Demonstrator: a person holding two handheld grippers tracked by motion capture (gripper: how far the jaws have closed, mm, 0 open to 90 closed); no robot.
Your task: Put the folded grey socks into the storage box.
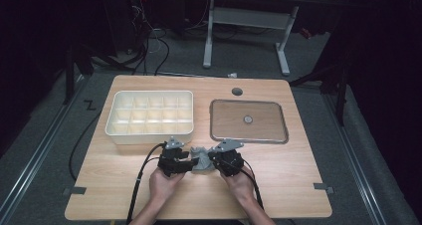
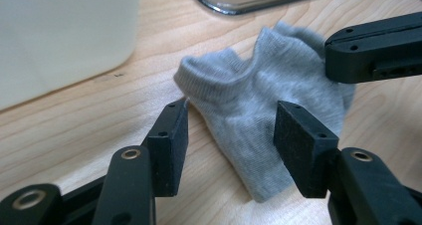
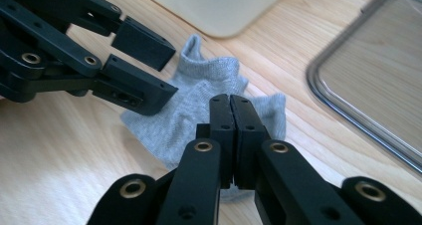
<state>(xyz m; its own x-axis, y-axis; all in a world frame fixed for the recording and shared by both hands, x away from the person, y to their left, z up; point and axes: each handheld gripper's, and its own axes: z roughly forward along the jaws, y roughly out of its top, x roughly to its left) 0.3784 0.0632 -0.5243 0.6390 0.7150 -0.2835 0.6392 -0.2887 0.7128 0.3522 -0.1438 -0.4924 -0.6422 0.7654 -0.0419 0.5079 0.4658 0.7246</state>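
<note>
A small grey ankle sock (image 1: 201,161) lies crumpled on the wooden table between my two grippers. My left gripper (image 2: 229,120) is open, one pad on either side of the sock (image 2: 254,100), and neither pad presses on it. From the opposite side my right gripper (image 3: 231,103) is shut, its tips pinching a raised fold of the sock (image 3: 189,110). In the high view the left gripper (image 1: 191,163) and right gripper (image 1: 211,161) face each other, tips nearly meeting over the sock.
A white box with several compartments (image 1: 149,92) stands just behind the left gripper. A clear shallow tray (image 1: 249,101) lies behind the right gripper. The table's front edge (image 1: 199,216) is near the person's forearms.
</note>
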